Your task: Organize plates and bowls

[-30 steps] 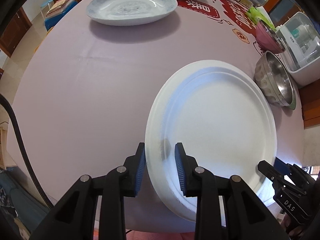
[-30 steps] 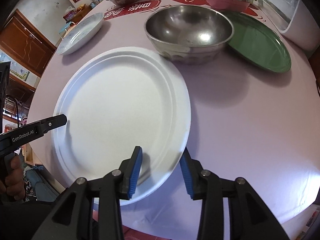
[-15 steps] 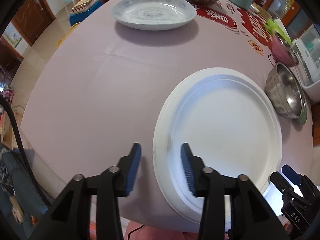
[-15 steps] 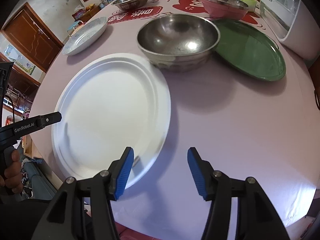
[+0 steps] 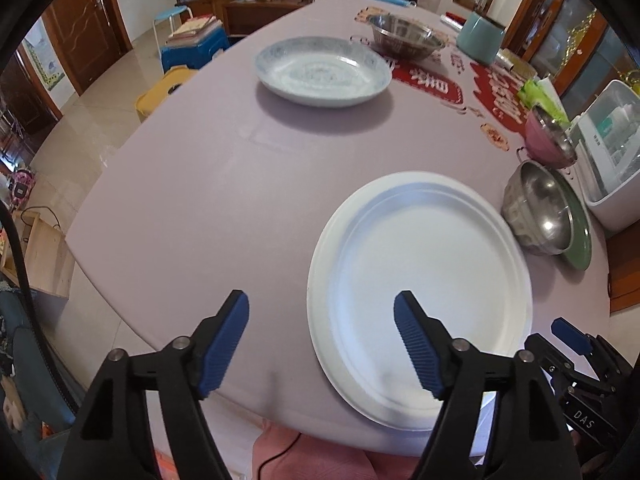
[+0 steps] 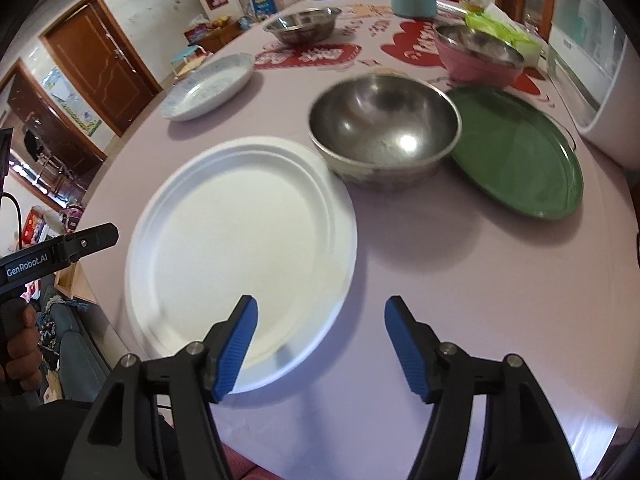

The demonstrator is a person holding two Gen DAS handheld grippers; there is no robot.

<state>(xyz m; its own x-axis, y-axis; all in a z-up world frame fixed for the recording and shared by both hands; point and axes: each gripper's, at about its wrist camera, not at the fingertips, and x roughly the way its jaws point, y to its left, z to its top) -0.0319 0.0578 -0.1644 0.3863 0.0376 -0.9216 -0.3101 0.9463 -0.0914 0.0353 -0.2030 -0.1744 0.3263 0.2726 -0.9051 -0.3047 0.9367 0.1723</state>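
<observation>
A large white plate (image 5: 424, 288) (image 6: 240, 248) lies flat near the front edge of the lilac table. My left gripper (image 5: 321, 304) hovers above the plate's left rim with its jaws opening and nothing pressed between them. Above the plate's right rim, my right gripper (image 6: 321, 306) is also opening and holds nothing. Just behind the white plate a steel bowl (image 5: 536, 212) (image 6: 384, 128) stands with its edge on a green plate (image 6: 520, 160). A blue-patterned plate (image 5: 324, 70) (image 6: 208, 88) sits further back on the left.
A pink bowl (image 6: 476, 56), a second steel bowl (image 5: 404, 36) and a teal container (image 5: 480, 38) stand at the back. A white appliance (image 6: 592, 60) lines the right side. The table's edge (image 5: 100, 256) curves off at the left, above the floor.
Both grippers let go of the white plate's rim, opened wide and rose. The plate now lies flat on the table.
</observation>
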